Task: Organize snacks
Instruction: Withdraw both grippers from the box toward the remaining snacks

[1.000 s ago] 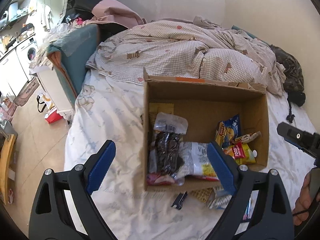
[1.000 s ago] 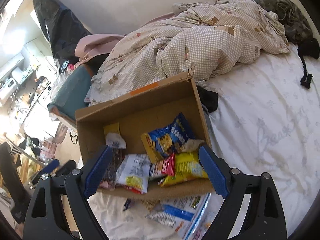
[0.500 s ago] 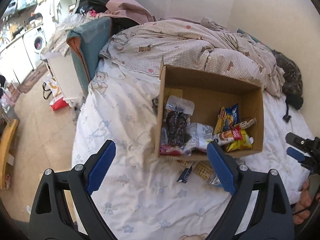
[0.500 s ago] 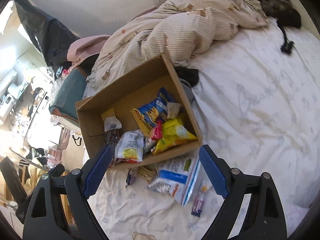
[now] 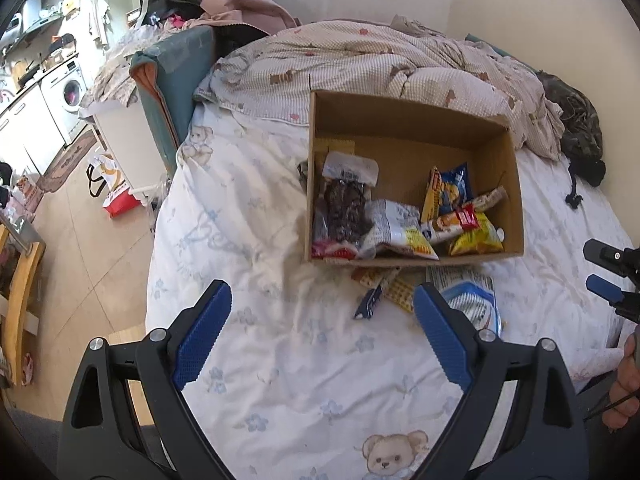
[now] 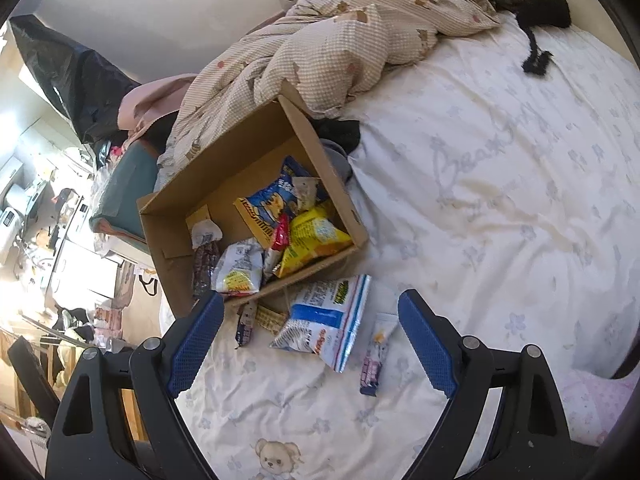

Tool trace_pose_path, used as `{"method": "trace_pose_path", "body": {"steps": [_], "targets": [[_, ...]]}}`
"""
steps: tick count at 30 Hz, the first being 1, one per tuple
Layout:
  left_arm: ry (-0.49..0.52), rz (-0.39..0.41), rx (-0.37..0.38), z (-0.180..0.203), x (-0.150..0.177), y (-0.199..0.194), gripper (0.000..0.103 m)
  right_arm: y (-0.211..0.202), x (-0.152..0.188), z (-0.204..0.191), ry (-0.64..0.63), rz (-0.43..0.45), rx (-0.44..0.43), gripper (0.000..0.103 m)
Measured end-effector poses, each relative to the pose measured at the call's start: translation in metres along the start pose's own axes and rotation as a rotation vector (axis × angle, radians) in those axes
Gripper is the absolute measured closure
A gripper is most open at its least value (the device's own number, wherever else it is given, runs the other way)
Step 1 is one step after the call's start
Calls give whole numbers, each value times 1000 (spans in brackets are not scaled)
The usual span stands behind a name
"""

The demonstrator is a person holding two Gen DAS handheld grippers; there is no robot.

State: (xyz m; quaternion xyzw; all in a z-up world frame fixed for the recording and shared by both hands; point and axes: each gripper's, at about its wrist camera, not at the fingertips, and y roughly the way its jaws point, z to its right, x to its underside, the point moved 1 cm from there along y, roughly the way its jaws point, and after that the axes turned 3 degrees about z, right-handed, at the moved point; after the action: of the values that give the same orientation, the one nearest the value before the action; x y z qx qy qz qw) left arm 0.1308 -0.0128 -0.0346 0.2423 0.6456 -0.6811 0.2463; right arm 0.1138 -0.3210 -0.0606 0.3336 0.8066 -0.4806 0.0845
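An open cardboard box (image 5: 516, 184) (image 6: 320, 152) sits on the bed and holds several snack packets, among them a dark one (image 5: 340, 212), a white one (image 5: 394, 226), a blue-yellow one (image 6: 272, 204) and a yellow one (image 6: 316, 238). In front of the box lie a white-blue bag (image 6: 328, 320) (image 5: 468, 296), a small purple bar (image 6: 376, 354), a dark bar (image 5: 368, 304) and a yellow wafer (image 5: 400, 294). My left gripper (image 5: 322, 334) and right gripper (image 6: 310, 334) are both open and empty, held above the sheet short of the loose snacks.
A white bear-print sheet (image 5: 280, 380) covers the bed. A checked duvet (image 5: 360, 60) is piled behind the box, with dark clothing (image 5: 576, 120) at the far right. The bed's left edge drops to a floor (image 5: 80, 240) with bags and furniture.
Both grippers have pulled back and up from the box. The box now looks smaller and the loose snacks in front of it have come into view. Both grippers stayed open.
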Motion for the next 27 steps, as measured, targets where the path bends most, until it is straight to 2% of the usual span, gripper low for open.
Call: {"method": "trace_pose_path", "body": {"steps": [10, 13, 17, 18, 20, 27], "targets": [[-51, -54, 9, 3, 12, 11, 12, 2, 7, 28, 38, -46, 42, 11], [-66, -78, 16, 5, 14, 19, 12, 13, 9, 41, 90, -98, 55, 11], [-79, -117, 23, 8, 17, 30, 12, 41, 20, 51, 143, -212, 108, 11], [-83, -126, 23, 7, 18, 33, 12, 50, 23, 53, 165, -242, 99, 11], [-93, -144, 23, 5, 20, 37, 12, 63, 26, 53, 200, -279, 77, 11], [-171, -203, -14, -15, 22, 50, 12, 105, 18, 19, 134, -331, 50, 11]]}}
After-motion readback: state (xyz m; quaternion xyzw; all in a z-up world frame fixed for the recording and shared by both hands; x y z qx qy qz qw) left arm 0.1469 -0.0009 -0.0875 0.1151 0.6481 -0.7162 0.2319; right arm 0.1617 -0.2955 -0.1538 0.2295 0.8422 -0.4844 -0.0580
